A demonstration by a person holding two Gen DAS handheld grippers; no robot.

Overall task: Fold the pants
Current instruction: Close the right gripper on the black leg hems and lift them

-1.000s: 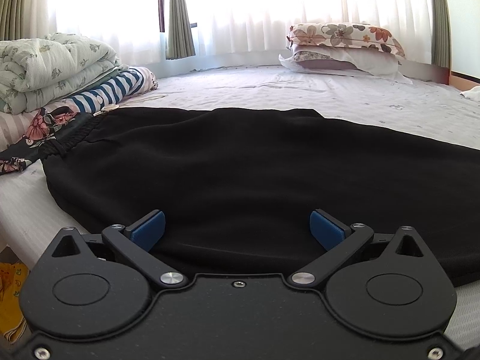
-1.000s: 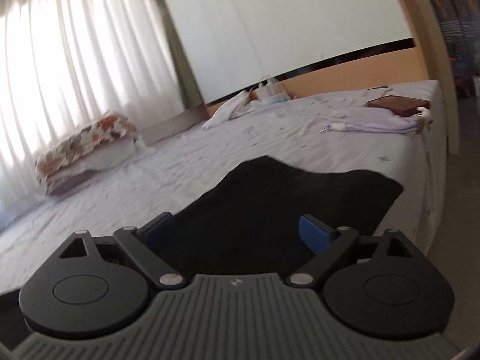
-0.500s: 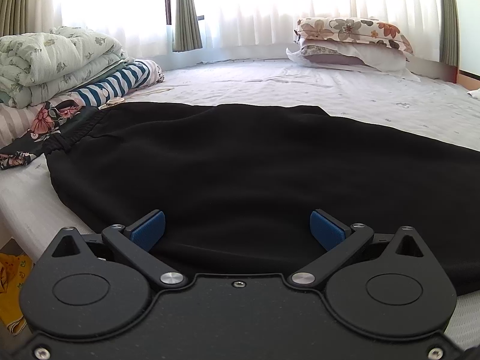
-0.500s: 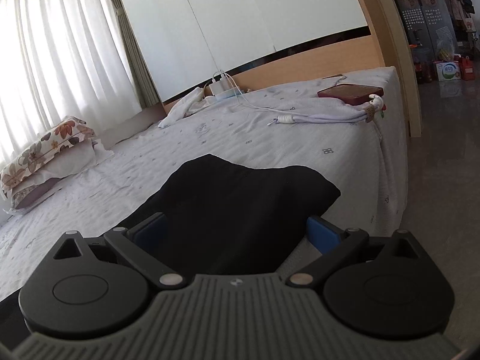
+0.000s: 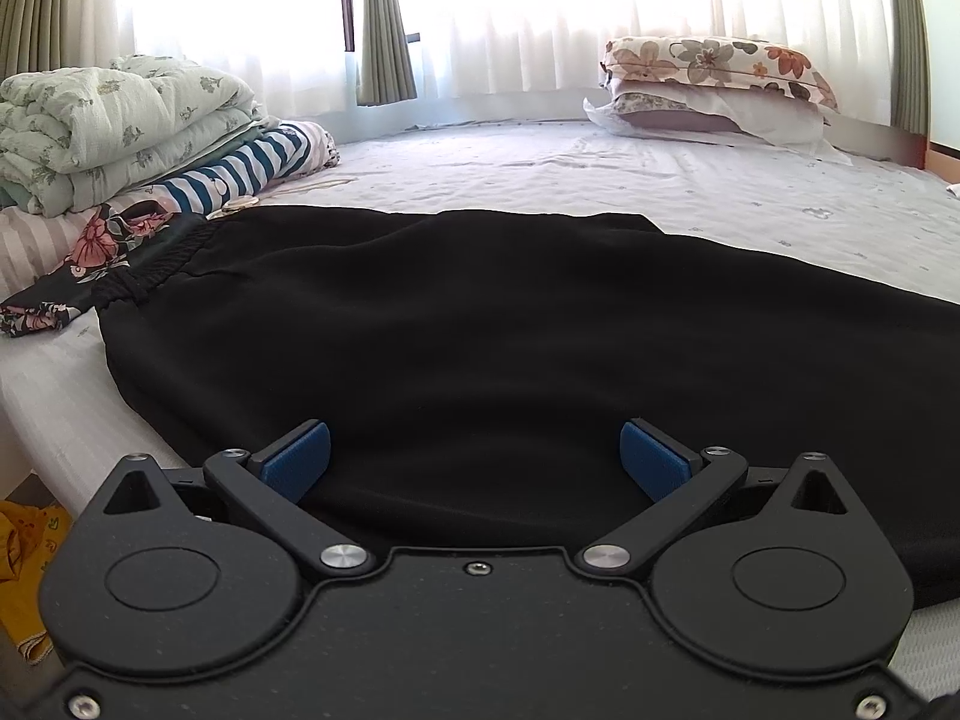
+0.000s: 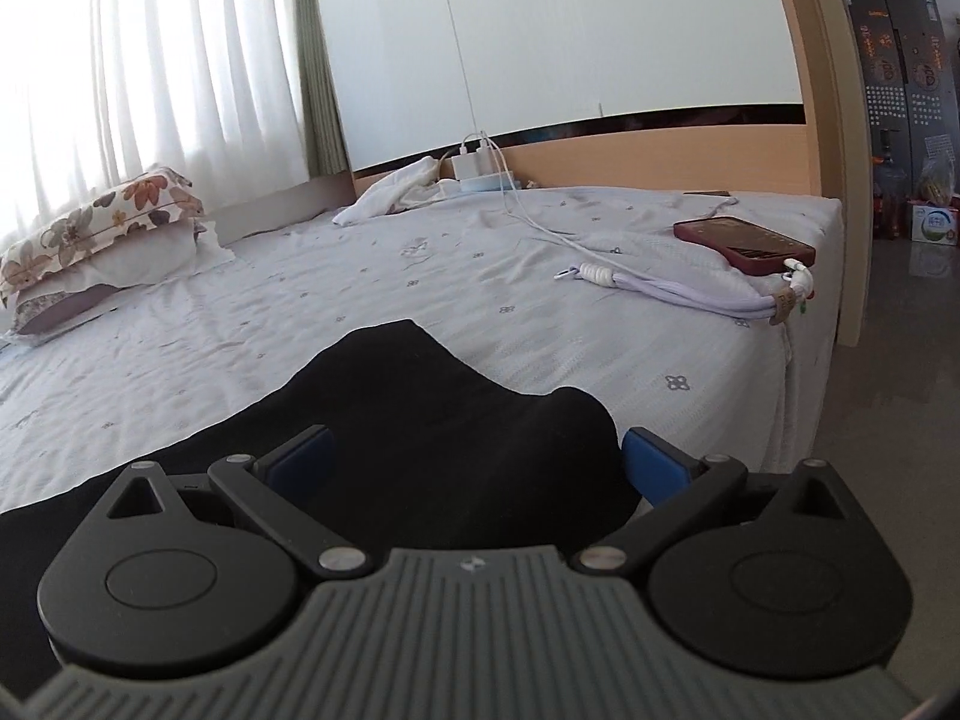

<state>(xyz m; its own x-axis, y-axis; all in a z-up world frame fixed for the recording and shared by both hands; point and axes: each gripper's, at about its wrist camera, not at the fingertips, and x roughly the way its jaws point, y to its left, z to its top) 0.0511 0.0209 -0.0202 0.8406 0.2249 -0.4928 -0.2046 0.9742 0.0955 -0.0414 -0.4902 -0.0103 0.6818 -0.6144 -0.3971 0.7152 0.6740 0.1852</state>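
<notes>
Black pants [image 5: 480,324] lie flat on the white bed, with the elastic waistband [image 5: 156,270] at the left. My left gripper [image 5: 474,456] is open, low over the near edge of the pants close to the waist end. The leg end of the pants [image 6: 456,414] shows in the right wrist view. My right gripper [image 6: 474,462] is open over it, with the hem's corner between its blue fingers [image 6: 651,465]. Neither gripper holds cloth.
Folded quilts and striped clothes [image 5: 120,132] are piled at the bed's left end beside a floral garment [image 5: 90,252]. Pillows [image 5: 714,84] lie by the window. A phone [image 6: 744,240] with a lavender strap and charger cables lies near the bed's right edge. Yellow cloth [image 5: 24,564] lies on the floor.
The left gripper has edged forward and lower over the pants. The right gripper has swung right and settled at the leg end, so the hem now sits between its fingers.
</notes>
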